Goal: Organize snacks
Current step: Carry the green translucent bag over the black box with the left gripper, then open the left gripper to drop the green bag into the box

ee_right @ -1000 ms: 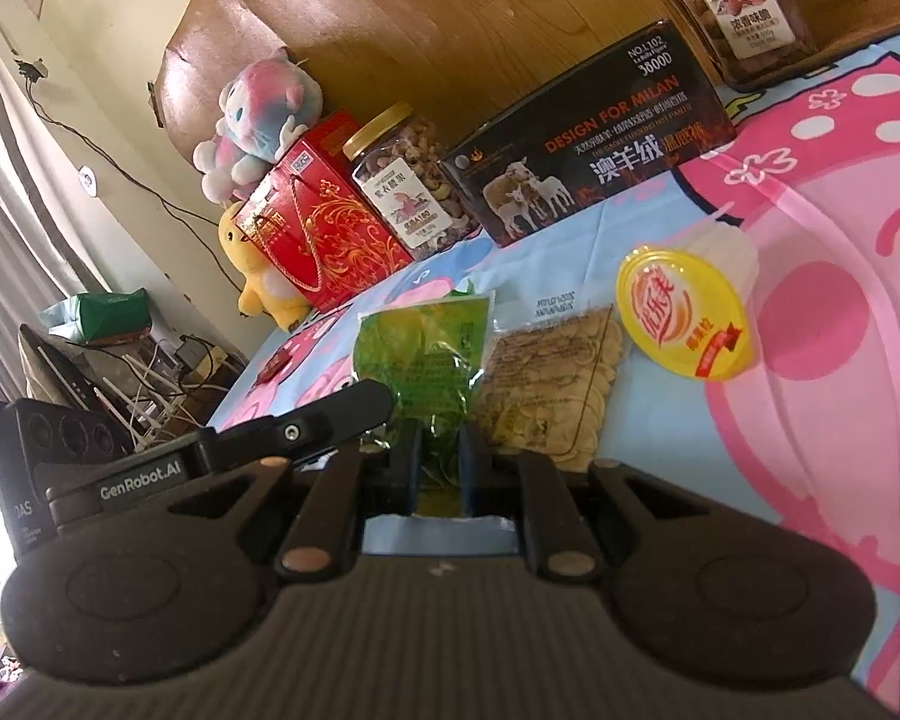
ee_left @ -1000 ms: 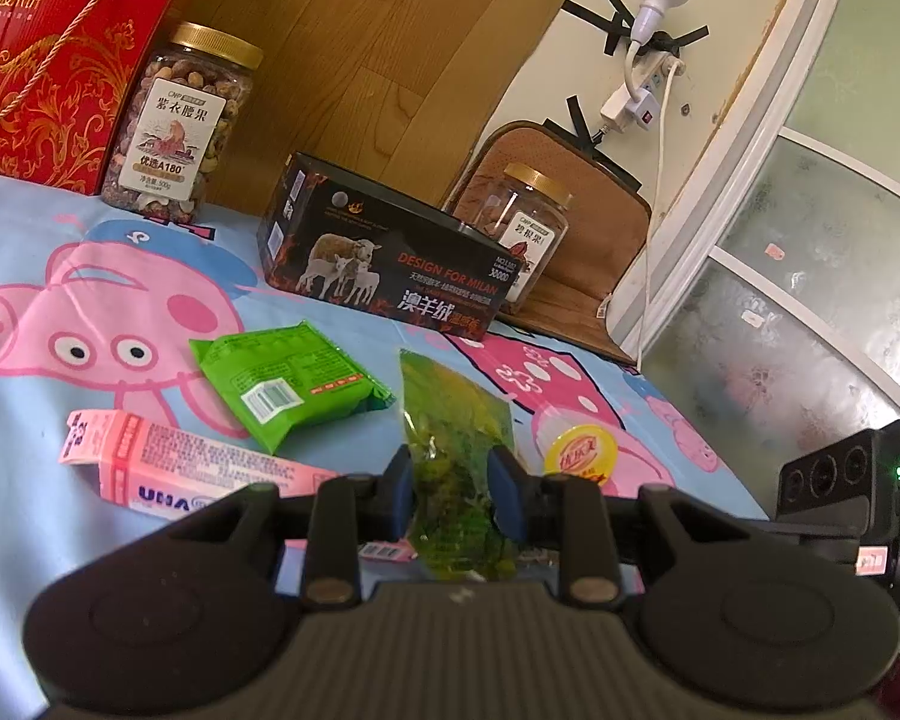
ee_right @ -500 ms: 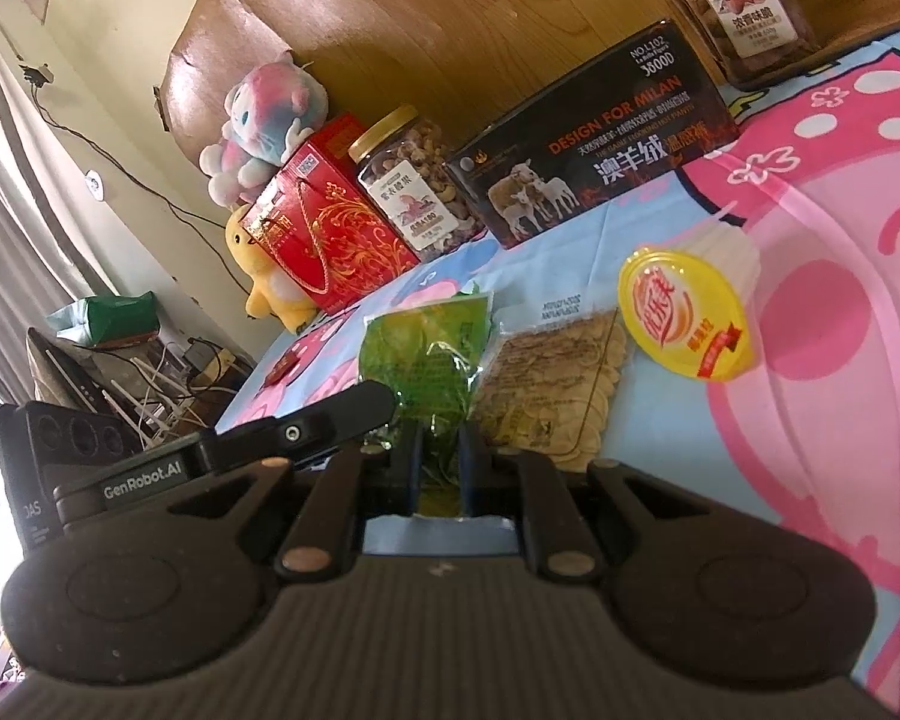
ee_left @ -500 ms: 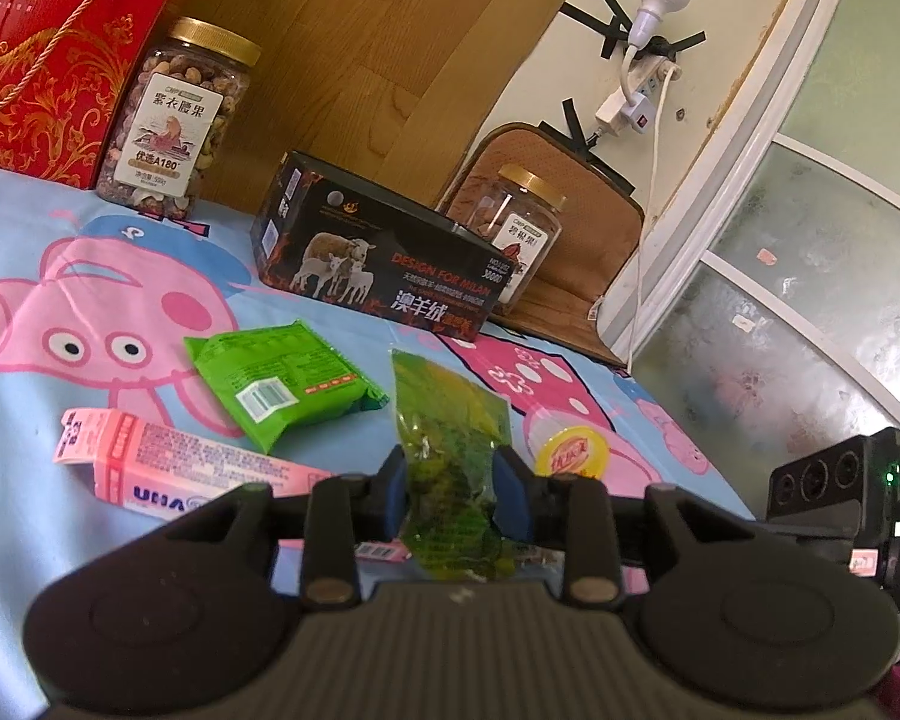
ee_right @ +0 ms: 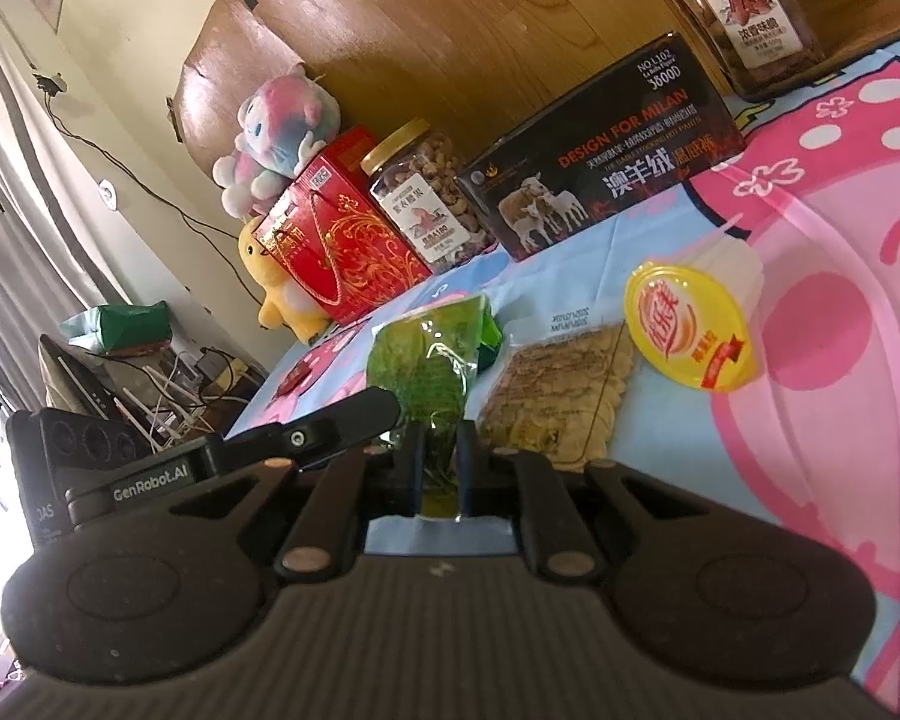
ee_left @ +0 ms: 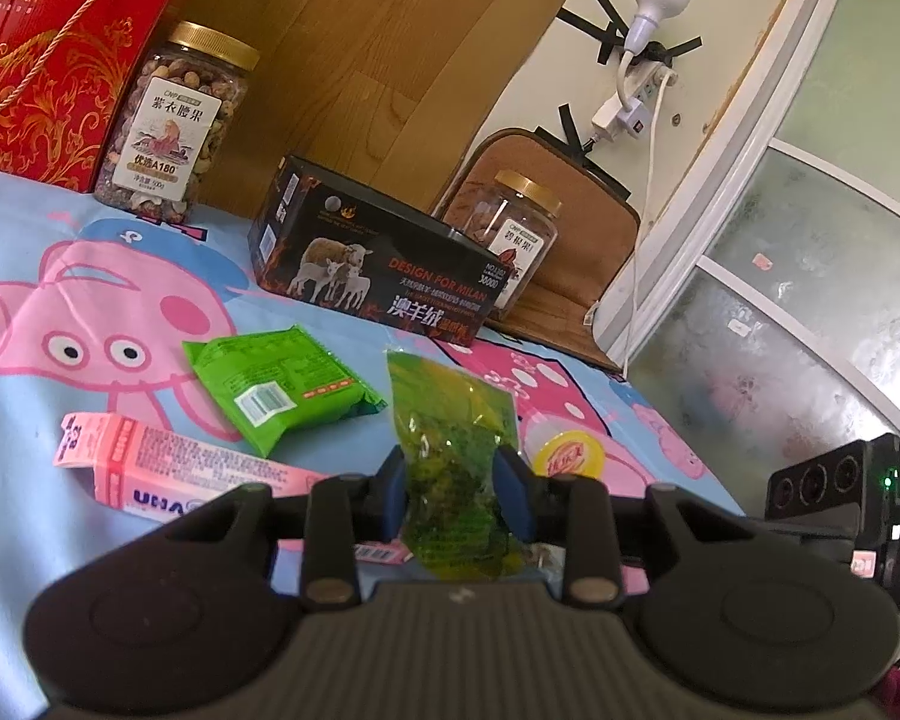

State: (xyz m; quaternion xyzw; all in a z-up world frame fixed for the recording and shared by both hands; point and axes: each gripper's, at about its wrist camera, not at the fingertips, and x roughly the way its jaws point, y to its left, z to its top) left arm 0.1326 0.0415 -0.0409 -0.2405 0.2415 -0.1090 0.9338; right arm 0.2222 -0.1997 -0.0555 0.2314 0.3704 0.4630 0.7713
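Both grippers grip one see-through green pouch point(ee_left: 450, 468) of pickled greens. The left gripper point(ee_left: 455, 495) has its blue-padded fingers point(ee_left: 510, 480) closed on the pouch's sides, and the right gripper point(ee_right: 439, 465) pinches the same pouch point(ee_right: 429, 372) at its lower edge between nearly closed fingers point(ee_right: 411, 462). The pouch stands upright above a cartoon pig bedsheet point(ee_left: 60, 312). On the sheet, just beside the pouch, lie a flat pack of beige snacks point(ee_right: 561, 393) and a yellow-lidded jelly cup point(ee_right: 687, 327). To the left lie a green wrapped snack point(ee_left: 276, 387) and a pink carton point(ee_left: 168, 471). Further back stand a black box with sheep on it point(ee_left: 378, 276), a jar of mixed nuts point(ee_left: 177, 126), a second jar point(ee_left: 519, 228) and a red gift box point(ee_left: 48, 60)
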